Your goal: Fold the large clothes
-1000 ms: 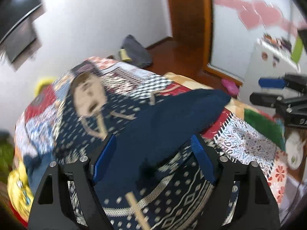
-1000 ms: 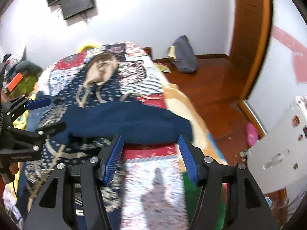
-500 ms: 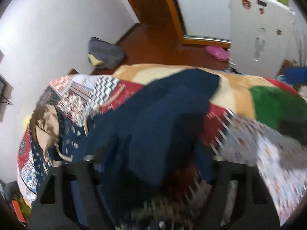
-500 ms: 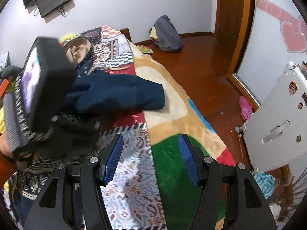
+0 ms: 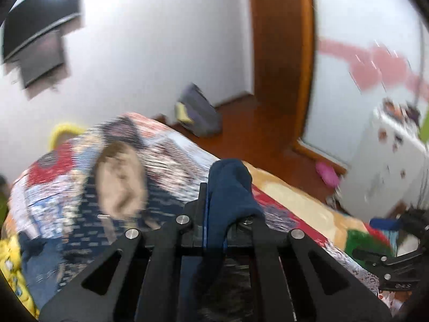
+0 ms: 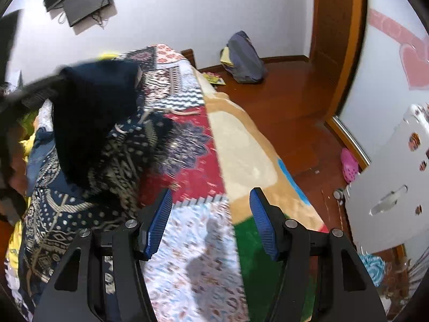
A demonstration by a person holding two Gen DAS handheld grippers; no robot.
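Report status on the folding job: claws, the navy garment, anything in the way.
Left claw shut on navy garment, lifted off the patterned bedspread. Right claw open, empty, over the bed. A tan bag lies beyond.

Motion blur smears the patchwork bedspread (image 5: 161, 155) and the beige shape (image 5: 120, 182) lying on it in the left wrist view, leaving neither pattern nor object readable. The navy garment (image 5: 228, 187) covers one fingertip of the left gripper (image 5: 214, 201). In the right wrist view, the picture's left edge cuts off the garment's holder.
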